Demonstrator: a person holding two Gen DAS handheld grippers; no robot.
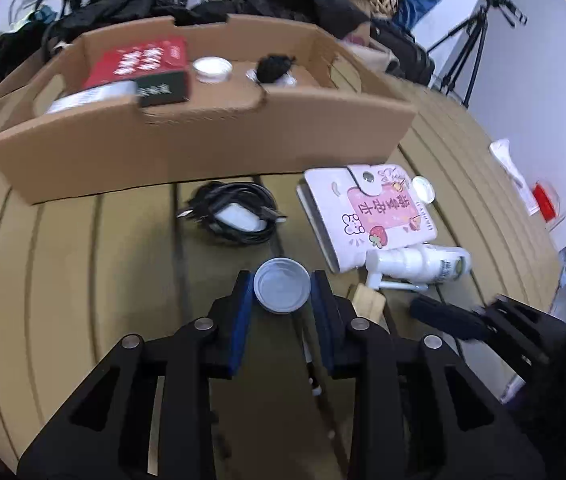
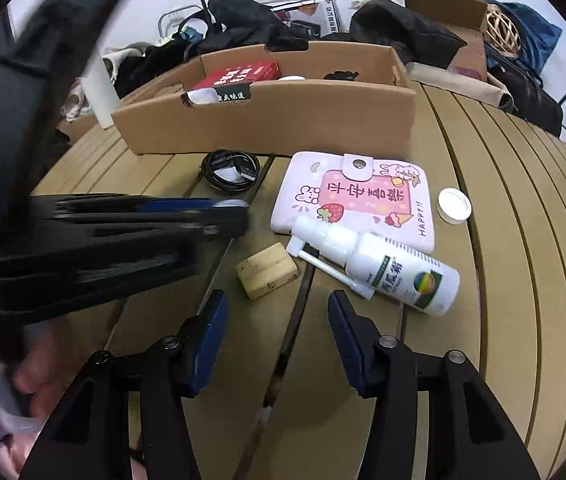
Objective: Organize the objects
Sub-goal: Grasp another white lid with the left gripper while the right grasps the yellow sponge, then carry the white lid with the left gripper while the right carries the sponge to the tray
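From the left wrist, the left gripper pinches a small round grey cap between its blue pads, raised above the slatted table, its open face turned toward the camera. The cardboard box lies straight ahead of it along the table's far edge, its long axis running left to right across the view, so I judge the coming move to be a forward carry over the near wall, and the left hand is plainly the nearer one for that. Inside the box I count one red carton, one white lid and one black clump. Still loose on the table: one coiled black cable, one pink wallet, one white spray bottle, one wooden block and one white cap. From the right wrist, the right gripper is spread wide and holds nothing, hovering low over the table's near edge. The wooden block sits just ahead between its fingers' line, and the spray bottle lies ahead to the right, long axis slanting from upper left to lower right, its nozzle end touching the pink wallet. The left gripper crosses blurred on the left.
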